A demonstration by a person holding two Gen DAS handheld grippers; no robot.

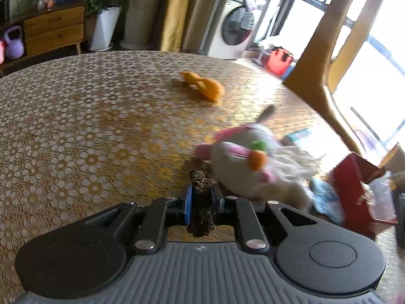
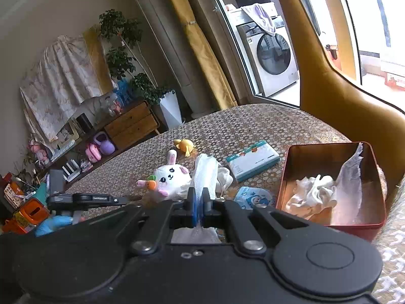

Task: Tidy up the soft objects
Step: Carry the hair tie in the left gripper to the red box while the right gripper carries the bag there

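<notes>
My left gripper (image 1: pixel 201 190) is shut on a brown scrunchie (image 1: pixel 201 181) and holds it above the table, just left of the white plush bunny (image 1: pixel 243 162). My right gripper (image 2: pixel 199 197) is shut on a white face mask (image 2: pixel 205 172) that hangs up between its fingers, in front of the plush bunny (image 2: pixel 172 177). The red tin box (image 2: pixel 329 152) stands at the right and holds a white cloth (image 2: pixel 314 192) and a thin white sheet (image 2: pixel 349 177). A yellow duck toy (image 2: pixel 184 145) lies farther back; it also shows in the left wrist view (image 1: pixel 202 86).
A tissue pack (image 2: pixel 253 160) and a small blue packet (image 2: pixel 253 197) lie between the bunny and the box. A white cloth (image 2: pixel 225 177) lies behind the mask. The left gripper's body (image 2: pixel 83 198) shows at the left. A yellow chair back (image 2: pixel 341 96) rises behind the table.
</notes>
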